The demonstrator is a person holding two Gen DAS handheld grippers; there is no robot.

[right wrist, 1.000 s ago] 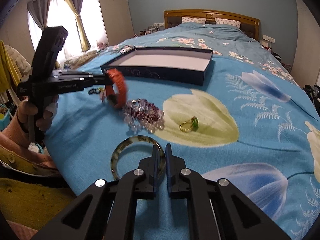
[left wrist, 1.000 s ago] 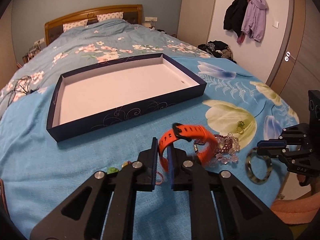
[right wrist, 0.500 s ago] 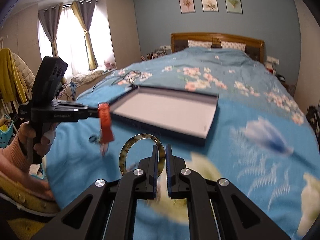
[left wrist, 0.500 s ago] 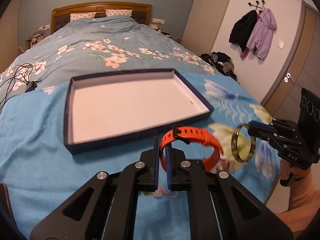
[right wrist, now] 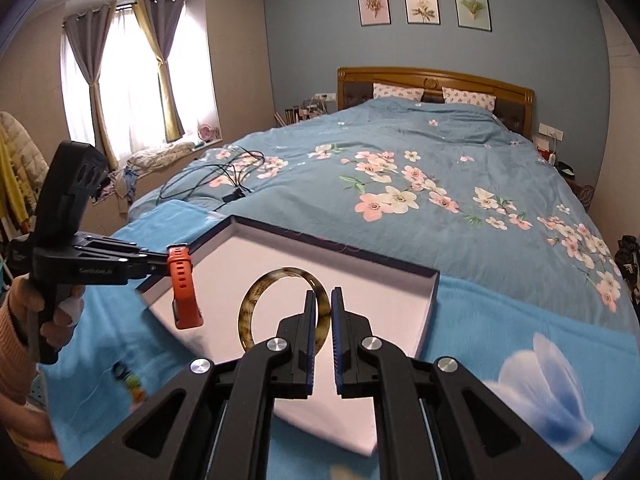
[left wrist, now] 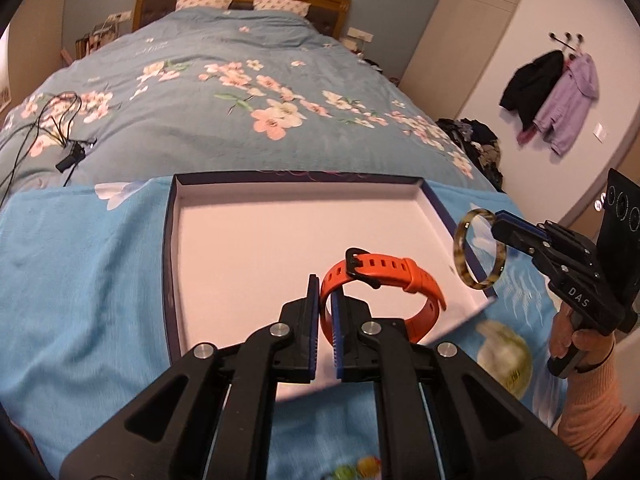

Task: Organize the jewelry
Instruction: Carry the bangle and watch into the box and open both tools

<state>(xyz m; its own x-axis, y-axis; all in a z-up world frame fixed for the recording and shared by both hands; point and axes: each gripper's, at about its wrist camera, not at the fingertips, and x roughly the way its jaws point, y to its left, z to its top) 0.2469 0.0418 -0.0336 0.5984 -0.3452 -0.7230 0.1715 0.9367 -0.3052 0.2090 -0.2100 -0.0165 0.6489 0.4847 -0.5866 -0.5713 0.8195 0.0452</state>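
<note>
The shallow navy tray (left wrist: 169,264), white inside, lies near the bed's foot edge with bare interior. Above it, the left gripper (left wrist: 325,312) pinches an orange buckled watch strap (left wrist: 384,276); the right gripper (right wrist: 323,322) pinches a tortoiseshell bangle (right wrist: 256,300).

A home bedroom. Ahead of the fingers, a wide bed (right wrist: 400,184) under a blue flowered quilt (left wrist: 224,92), with a wooden headboard (right wrist: 436,80) and two pillows (right wrist: 434,94). Above it, three framed flower prints (right wrist: 422,6) on a blue wall. Left of the right fingers, a curtained window (right wrist: 132,72). Right of the left fingers, jackets (left wrist: 554,92) hung on wall hooks, a clothes heap (left wrist: 478,144) on the floor below.
</note>
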